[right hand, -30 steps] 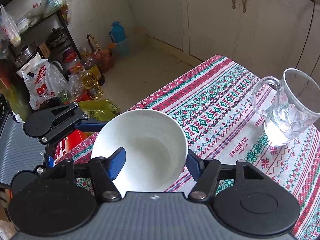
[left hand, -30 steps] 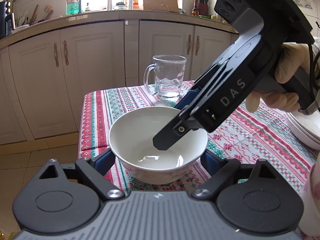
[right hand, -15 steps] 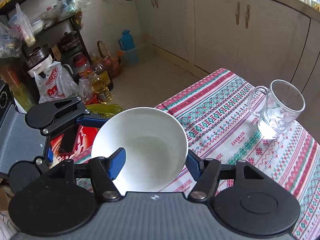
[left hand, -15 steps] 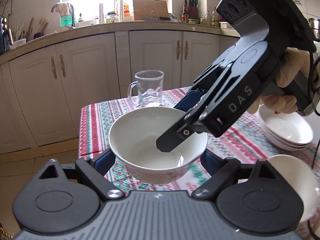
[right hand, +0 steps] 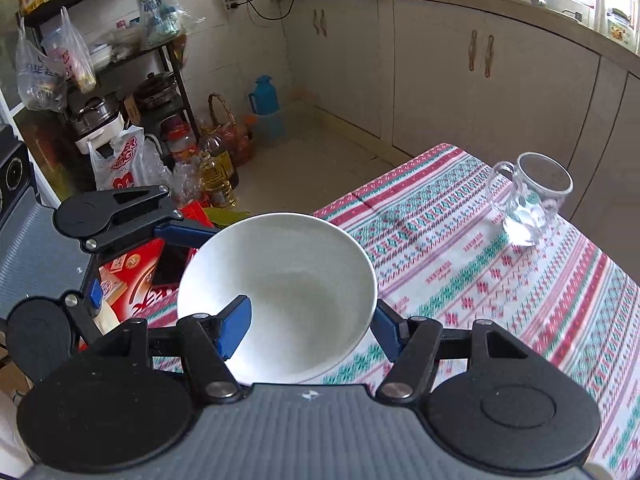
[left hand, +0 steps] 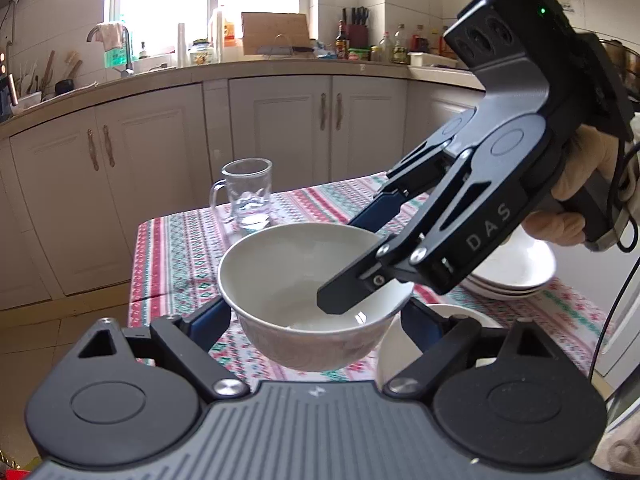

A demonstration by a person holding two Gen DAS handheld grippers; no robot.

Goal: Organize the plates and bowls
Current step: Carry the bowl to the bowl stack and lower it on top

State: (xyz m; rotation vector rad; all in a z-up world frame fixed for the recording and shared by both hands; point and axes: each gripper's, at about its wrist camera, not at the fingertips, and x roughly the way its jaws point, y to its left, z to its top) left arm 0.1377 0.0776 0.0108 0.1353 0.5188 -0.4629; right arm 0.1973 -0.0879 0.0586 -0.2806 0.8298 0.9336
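A white bowl (left hand: 308,292) hangs in the air above the patterned tablecloth (left hand: 176,252), held from two sides. My left gripper (left hand: 316,316) is shut on it, one blue finger against each outer side. My right gripper (left hand: 348,260) comes in from the upper right. Its black-backed finger is inside the bowl and its blue finger is outside the far wall. In the right wrist view the bowl (right hand: 280,292) sits in the right gripper (right hand: 310,328), with the left pad inside and the right pad outside. A left gripper finger (right hand: 188,234) touches the bowl's far side.
A stack of white plates or shallow bowls (left hand: 516,276) stands at the table's right. Another white bowl (left hand: 452,312) lies just below and to the right of the held one. A glass mug (left hand: 248,196) stands near the table's far edge. Beyond are cabinets, and floor clutter (right hand: 216,176).
Both grippers have lifted the bowl and carried it back from the mug. The mug looks smaller and farther. The plate stack and the second bowl have come into view.
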